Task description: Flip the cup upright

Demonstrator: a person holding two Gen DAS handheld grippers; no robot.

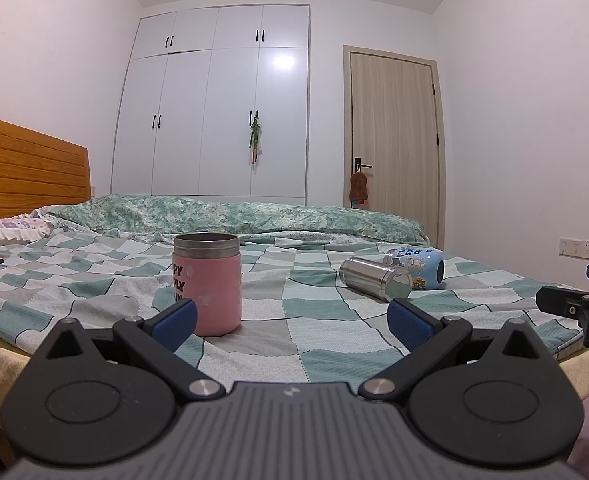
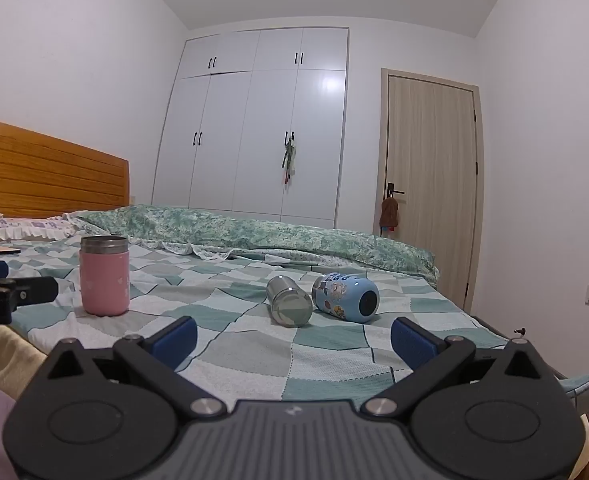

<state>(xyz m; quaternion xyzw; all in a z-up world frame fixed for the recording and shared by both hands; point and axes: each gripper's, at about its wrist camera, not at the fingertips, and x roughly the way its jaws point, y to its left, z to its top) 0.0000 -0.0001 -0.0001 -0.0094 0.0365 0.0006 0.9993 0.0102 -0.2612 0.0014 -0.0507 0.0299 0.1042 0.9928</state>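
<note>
1. Cups are sitting on the checked bedsheet [image 2: 254, 364] in mixed states: the pink cup [image 1: 216, 286] is standing upright with its steel rim up, near the left side of the bed.
2. The steel cup [image 2: 288, 300] is lying on its side mid-bed, its flat end facing the right camera, and the blue cartoon cup [image 2: 344, 297] is lying on its side just beside it, possibly touching.
3. The left gripper [image 1: 290, 322] is hovering with its jaws spread wide, grasping nothing, the pink cup just past its left finger.
4. The right gripper [image 2: 292, 340] is likewise gaping and empty, facing the two toppled cups.
5. Judging by this, one cup is done and two are waiting to be righted.
</note>
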